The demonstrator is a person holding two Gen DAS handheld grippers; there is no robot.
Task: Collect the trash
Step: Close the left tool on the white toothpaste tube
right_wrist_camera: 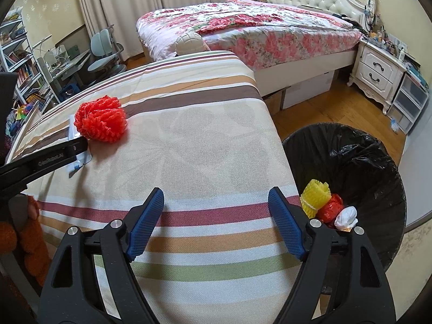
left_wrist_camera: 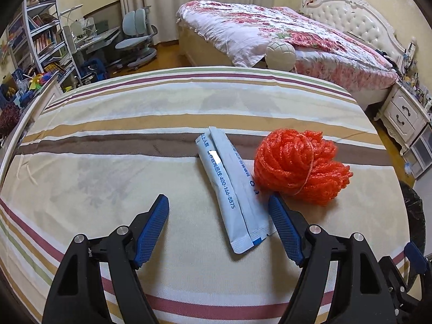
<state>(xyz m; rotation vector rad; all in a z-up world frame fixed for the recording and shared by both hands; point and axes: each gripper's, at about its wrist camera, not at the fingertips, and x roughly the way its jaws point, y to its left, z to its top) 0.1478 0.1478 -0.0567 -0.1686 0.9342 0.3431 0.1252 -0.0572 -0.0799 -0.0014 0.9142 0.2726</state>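
A pale blue packet (left_wrist_camera: pixel 232 189) with printed numbers lies on the striped tabletop (left_wrist_camera: pixel 108 135). An orange foam net ball (left_wrist_camera: pixel 299 164) sits just right of it. My left gripper (left_wrist_camera: pixel 218 202) is open, its fingers either side of the packet's near half, low over the cloth. In the right wrist view the orange net ball (right_wrist_camera: pixel 101 120) sits at the left with the left gripper's arm (right_wrist_camera: pixel 48 159) over the packet (right_wrist_camera: pixel 79 162). My right gripper (right_wrist_camera: pixel 216 195) is open and empty over the table's near right part, beside the black-lined bin (right_wrist_camera: pixel 351 156).
The bin holds a yellow foam net (right_wrist_camera: pixel 316 195), a red wrapper (right_wrist_camera: pixel 330 210) and white crumpled paper (right_wrist_camera: pixel 347 216). A bed (right_wrist_camera: pixel 256 27) stands beyond the table, a nightstand (right_wrist_camera: pixel 378 73) to the right, a desk and chair (left_wrist_camera: pixel 135 40) and shelves (left_wrist_camera: pixel 35 35) to the left.
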